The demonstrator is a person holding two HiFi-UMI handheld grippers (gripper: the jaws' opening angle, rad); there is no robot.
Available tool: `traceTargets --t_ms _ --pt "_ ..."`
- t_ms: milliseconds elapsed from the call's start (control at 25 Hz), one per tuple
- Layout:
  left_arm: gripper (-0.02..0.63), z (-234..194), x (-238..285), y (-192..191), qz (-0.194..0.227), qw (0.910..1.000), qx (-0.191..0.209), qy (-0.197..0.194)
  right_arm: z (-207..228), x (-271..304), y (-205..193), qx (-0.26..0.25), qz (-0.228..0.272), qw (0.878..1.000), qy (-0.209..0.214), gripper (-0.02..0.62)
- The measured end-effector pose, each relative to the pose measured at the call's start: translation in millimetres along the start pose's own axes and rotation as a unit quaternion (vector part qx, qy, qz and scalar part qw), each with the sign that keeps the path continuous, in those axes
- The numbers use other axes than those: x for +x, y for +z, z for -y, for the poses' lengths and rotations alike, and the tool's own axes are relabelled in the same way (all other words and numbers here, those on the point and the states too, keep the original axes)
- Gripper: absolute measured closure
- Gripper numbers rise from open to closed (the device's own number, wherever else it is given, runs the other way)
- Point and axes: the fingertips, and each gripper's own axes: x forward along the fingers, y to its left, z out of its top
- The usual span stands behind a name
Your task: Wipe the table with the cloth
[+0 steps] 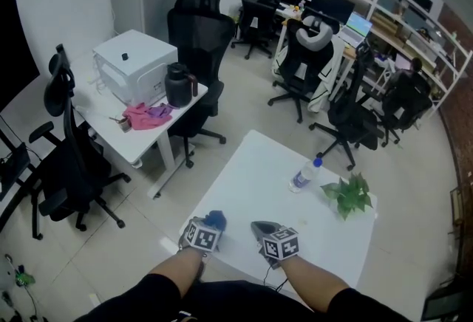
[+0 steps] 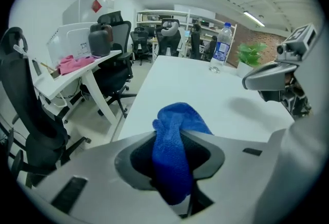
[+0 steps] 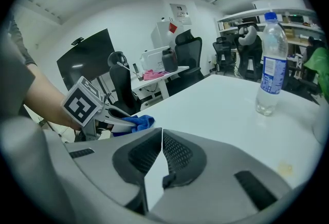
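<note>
Got the blue cloth [image 2: 174, 130] clamped between the jaws of the left gripper [image 2: 172, 141], bunched up at the near left edge of the white table [image 1: 259, 165], lower centre-left of the head view. Seeing the right gripper [image 3: 161, 134] clenched on nothing, jaws meeting, just right of the left one, with a water bottle [image 1: 304, 175] and green plant [image 1: 349, 195] farther up and right.
</note>
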Motion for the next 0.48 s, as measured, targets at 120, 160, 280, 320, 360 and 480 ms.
traceTargets --t_ms 120,160,280,320,360,480 --pt "0.508 0 -5 3 0.003 0.9999 -0.011 -0.009 6 -4 4 0.005 0.010 1.000 -0.005 0.584" --pt "0.509 0 -7 7 0.008 0.9998 -0.014 -0.009 8 -5 7 0.008 0.015 1.000 -0.008 0.584" --pt "0.510 3 -9 34 0.031 0.9993 -0.012 -0.017 22 -15 13 0.018 0.031 0.999 -0.021 0.584" --pt "0.511 9 -7 44 0.036 0.9991 -0.006 -0.023 29 -20 14 0.022 0.037 0.999 -0.028 0.584" --pt "0.511 16 -4 53 0.039 0.9987 0.000 -0.032 36 -27 14 0.027 0.042 0.998 -0.035 0.584" --pt "0.511 42 2 79 0.043 0.9975 0.025 -0.052 56 -48 14 0.041 0.057 0.996 -0.058 0.584"
